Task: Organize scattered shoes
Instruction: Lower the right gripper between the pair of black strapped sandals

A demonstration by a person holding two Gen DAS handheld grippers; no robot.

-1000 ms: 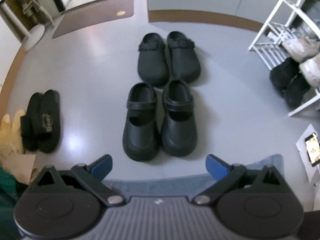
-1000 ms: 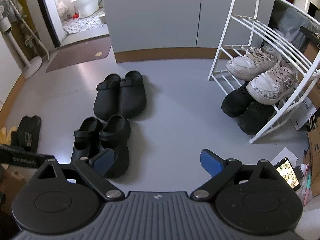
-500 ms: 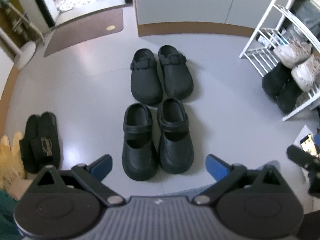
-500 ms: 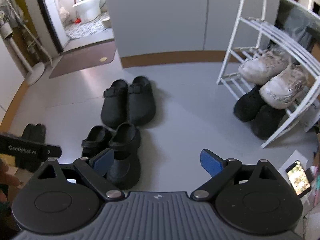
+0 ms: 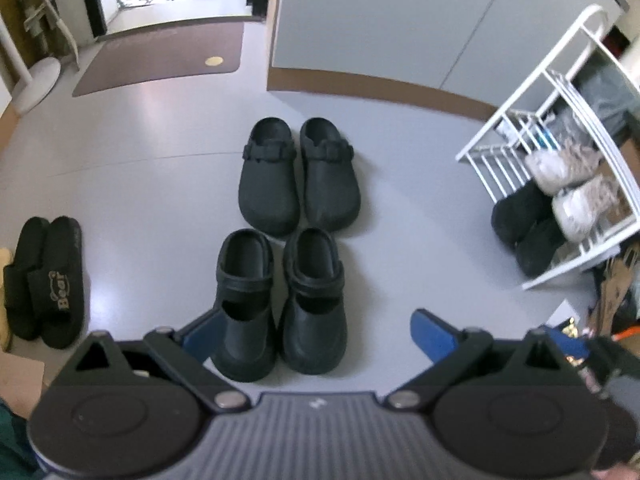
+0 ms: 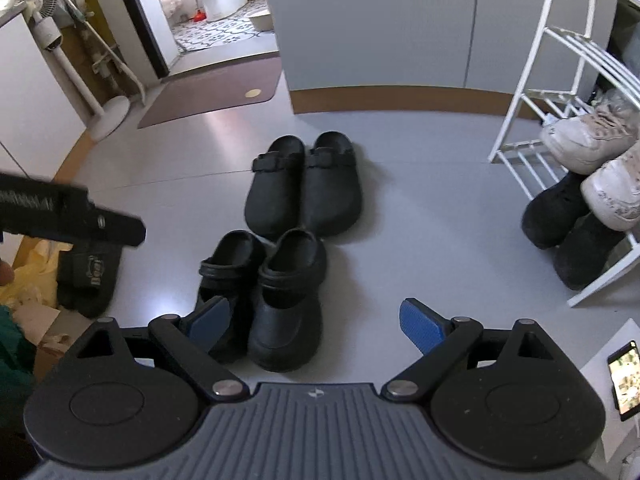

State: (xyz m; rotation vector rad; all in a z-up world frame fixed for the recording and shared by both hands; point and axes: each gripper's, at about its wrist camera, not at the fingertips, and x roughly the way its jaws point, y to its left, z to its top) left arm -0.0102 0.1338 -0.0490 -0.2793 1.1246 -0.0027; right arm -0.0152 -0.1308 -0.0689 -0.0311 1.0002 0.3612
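Left gripper: your left gripper (image 5: 318, 330) hangs over the floor with its blue pads spread wide and nothing pinched; the near pair of shoes shows between them, low in the frame.
Right gripper: your right gripper (image 6: 316, 322) is also wide and holds nothing; its jaws have just been closing a little, with only the near pair seen in the gap below.
Near pair: two black strap clogs (image 5: 280, 304) stand side by side at lower centre, toes toward you.
Far pair: two black buckle clogs (image 5: 298, 176) sit together just above them, mid-frame, toes almost meeting the near pair's heels.
Slippers: a black pair of slippers (image 5: 44, 280) lies at the left edge, well apart from the clogs.
Rack: the white shoe rack (image 6: 560, 92) stands at the right edge; white sneakers (image 6: 592, 140) rest on it, dark shoes (image 6: 560, 216) beneath them.
Doormat: a brown doormat (image 5: 160, 58) lies upper left, at the doorway.
Phone: a lit phone (image 6: 624, 376) lies at lower right of the right view.
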